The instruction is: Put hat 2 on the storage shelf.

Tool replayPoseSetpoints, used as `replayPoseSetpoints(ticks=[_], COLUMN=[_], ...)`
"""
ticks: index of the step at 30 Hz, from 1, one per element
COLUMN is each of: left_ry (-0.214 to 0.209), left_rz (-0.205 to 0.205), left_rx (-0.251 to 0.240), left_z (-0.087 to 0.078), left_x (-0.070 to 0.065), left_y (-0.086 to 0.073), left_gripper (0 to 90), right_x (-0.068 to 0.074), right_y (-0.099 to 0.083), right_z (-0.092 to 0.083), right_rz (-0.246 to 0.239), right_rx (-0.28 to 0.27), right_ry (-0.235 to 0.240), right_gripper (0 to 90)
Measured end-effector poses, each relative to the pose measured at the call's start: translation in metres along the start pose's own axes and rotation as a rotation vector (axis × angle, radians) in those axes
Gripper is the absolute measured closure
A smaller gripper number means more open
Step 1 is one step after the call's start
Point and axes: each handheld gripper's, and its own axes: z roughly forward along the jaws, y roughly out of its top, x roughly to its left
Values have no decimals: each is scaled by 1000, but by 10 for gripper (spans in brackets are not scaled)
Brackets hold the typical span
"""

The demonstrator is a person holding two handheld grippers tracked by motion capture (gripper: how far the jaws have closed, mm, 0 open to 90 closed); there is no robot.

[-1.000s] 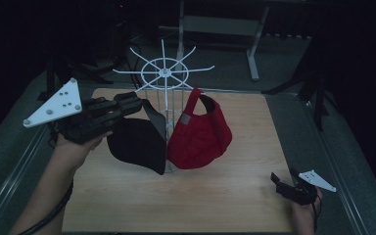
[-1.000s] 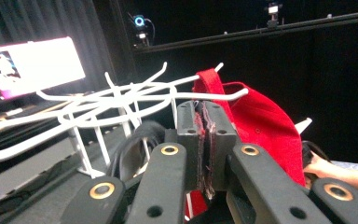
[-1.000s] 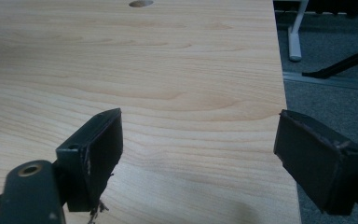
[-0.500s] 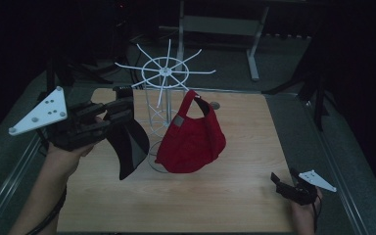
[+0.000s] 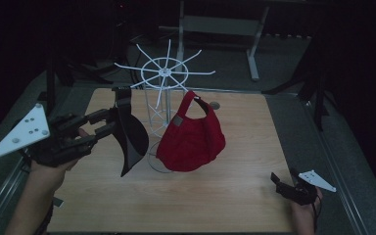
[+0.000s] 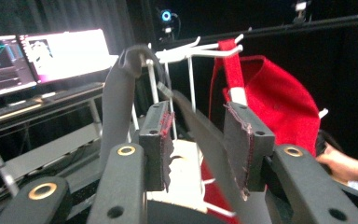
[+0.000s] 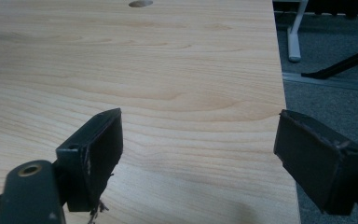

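- The black cap [image 5: 129,134] hangs by its strap from the white rack [image 5: 164,73], its long axis near upright, just beside the red cap [image 5: 191,139].
- The left gripper [image 6: 198,140] is nearer; its jaws have just been opening, released, with the strap passing slack between them.
- The right gripper [image 7: 198,158] rests well apart, jaws spread and empty.
- Counted: two caps, one rack.

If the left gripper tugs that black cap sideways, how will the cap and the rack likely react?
The black cap hangs limp from the white wire rack, so it probably folds and swings rather than holding shape. It looks light. The rack is thin wire on a narrow ring base, so a hard pull from the left gripper might tip it.
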Motion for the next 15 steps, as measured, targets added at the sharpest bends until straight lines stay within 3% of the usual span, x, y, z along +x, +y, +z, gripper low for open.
replayPoseSetpoints(ticks=[7, 10, 13, 15], left_ry=[24, 47, 57, 86], left_rz=[-61, -70, -82, -90], left_rx=[33, 66, 67, 86], left_z=[-13, -16, -19, -23], left_x=[4, 5, 6, 7], left_y=[-26, -43, -53, -67], left_gripper=[623, 622, 618, 613], right_x=[0, 0, 0, 1], right_y=[0, 0, 0, 0], right_z=[0, 0, 0, 0], right_rz=[-3, -1, -1, -5], right_rx=[2, 0, 0, 3], right_ry=[-2, -1, -2, -4], right_gripper=[153, 154, 153, 153])
